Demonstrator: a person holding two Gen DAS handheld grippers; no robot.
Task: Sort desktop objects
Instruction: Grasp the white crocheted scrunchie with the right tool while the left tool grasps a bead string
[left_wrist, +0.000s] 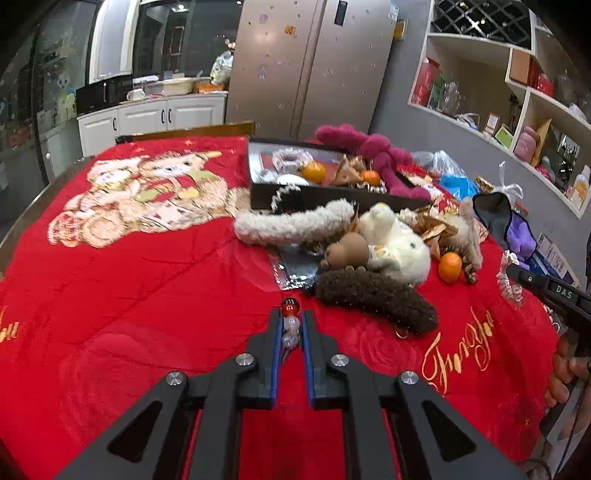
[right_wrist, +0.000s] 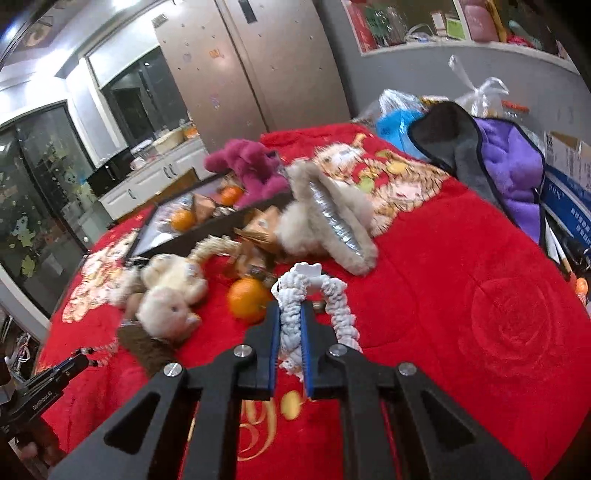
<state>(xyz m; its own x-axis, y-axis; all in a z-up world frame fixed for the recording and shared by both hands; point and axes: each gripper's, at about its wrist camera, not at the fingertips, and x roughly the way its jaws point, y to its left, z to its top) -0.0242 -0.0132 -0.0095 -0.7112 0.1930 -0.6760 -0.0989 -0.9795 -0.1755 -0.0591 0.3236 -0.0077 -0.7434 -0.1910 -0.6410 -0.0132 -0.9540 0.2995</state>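
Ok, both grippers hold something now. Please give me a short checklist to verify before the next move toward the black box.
1. Left gripper shut on the bead string: ok, beads sit between the fingers.
2. Right gripper shut on the white scrunchie: ok, though one loop hangs free outside the fingers.
3. Free room in the black box: cannot tell; oranges and other small things already lie inside.
4. Purple plush toy lies over the far edge of the box: not ok, it may block that side.
5. Way to the box: not ok, the white plush toy and furry pieces lie in front.
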